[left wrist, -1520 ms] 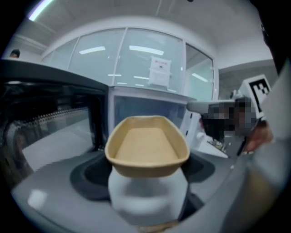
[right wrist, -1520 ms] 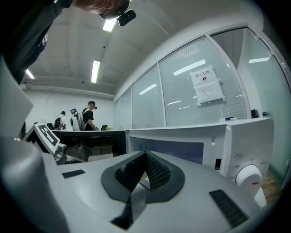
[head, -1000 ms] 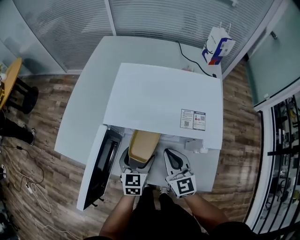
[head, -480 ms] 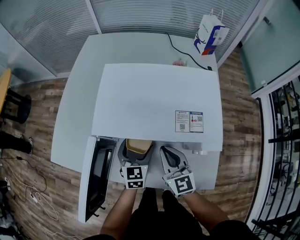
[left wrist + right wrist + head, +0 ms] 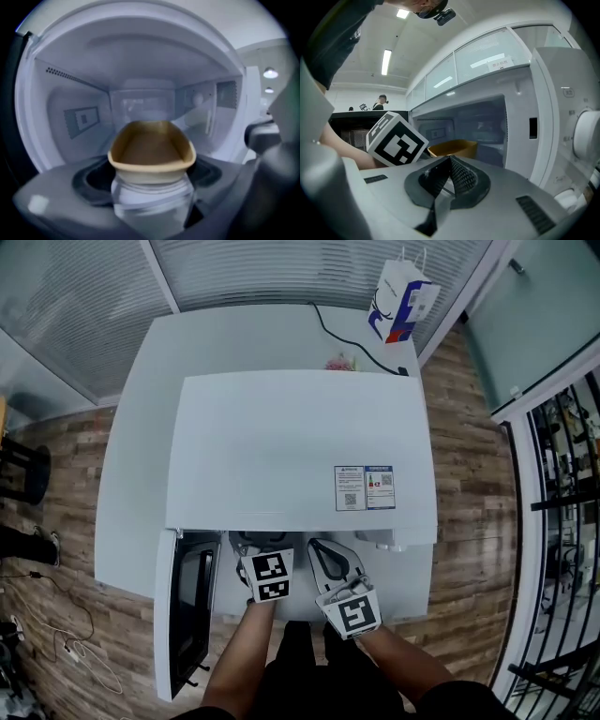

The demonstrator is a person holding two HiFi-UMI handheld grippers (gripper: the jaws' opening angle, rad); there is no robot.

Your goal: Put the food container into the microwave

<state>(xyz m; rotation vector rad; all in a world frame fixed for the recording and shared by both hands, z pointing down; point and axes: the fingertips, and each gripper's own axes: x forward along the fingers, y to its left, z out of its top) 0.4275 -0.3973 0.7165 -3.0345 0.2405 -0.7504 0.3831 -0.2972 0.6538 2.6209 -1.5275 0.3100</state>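
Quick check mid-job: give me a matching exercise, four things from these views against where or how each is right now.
Things:
1. food container
2. microwave door
3. right gripper
4. paper bag

States:
A. shut on nothing, in front of the microwave
B. beyond the microwave, by the far right corner of the table
C. swung open to the left
D. clamped in the left gripper, at the cavity's mouth

Pairs: 1-D, 2-C, 3-A, 4-B
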